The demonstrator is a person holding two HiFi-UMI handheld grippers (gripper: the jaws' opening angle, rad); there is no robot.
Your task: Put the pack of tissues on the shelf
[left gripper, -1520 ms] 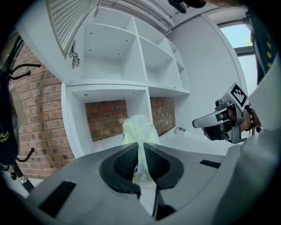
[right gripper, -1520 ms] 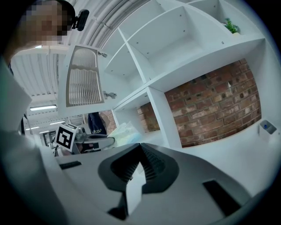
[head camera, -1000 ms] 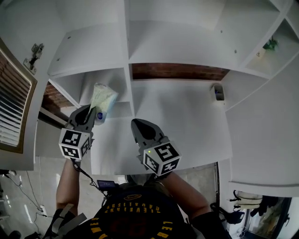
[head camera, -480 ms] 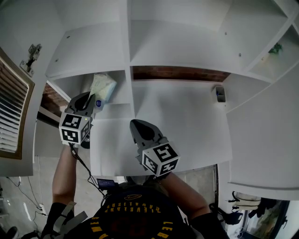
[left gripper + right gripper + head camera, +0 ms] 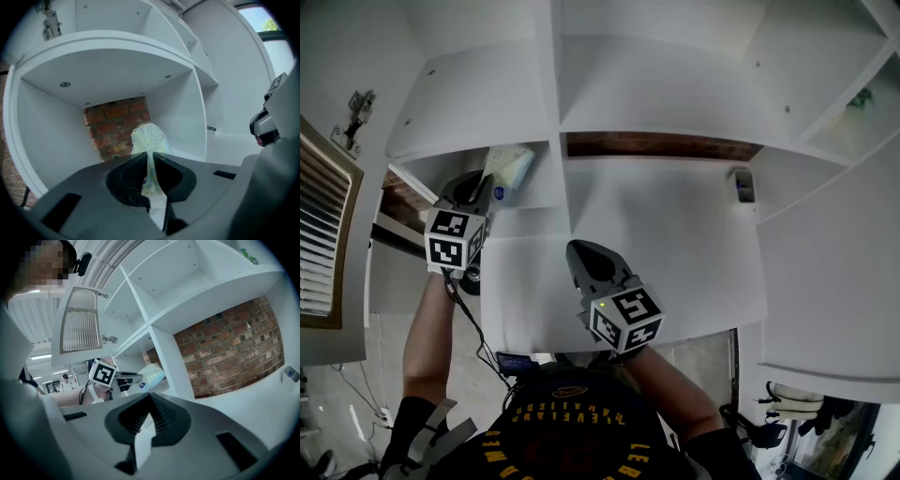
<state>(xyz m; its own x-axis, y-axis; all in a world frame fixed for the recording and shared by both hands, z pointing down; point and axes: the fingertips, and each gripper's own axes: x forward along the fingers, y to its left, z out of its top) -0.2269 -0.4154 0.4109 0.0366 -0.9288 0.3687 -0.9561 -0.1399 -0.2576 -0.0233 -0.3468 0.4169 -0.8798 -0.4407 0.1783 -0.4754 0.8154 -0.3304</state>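
Note:
The pack of tissues is a pale, flowery soft pack with a blue round label. My left gripper is shut on its near end and holds it inside the left shelf compartment. In the left gripper view the pack sticks out past the jaws, pinched edge-on, in front of the brick back wall. My right gripper hangs over the white counter, jaws together with nothing in them. The right gripper view shows the left gripper with the pack entering the compartment.
White shelf unit with several cubbies above and a vertical divider right of the pack. A small device stands at the counter's back right. A louvred cabinet door hangs open at left. A small plant sits on a right shelf.
My left gripper has carried the pack up and forward, deeper into the left compartment. The right gripper has stayed about where it was.

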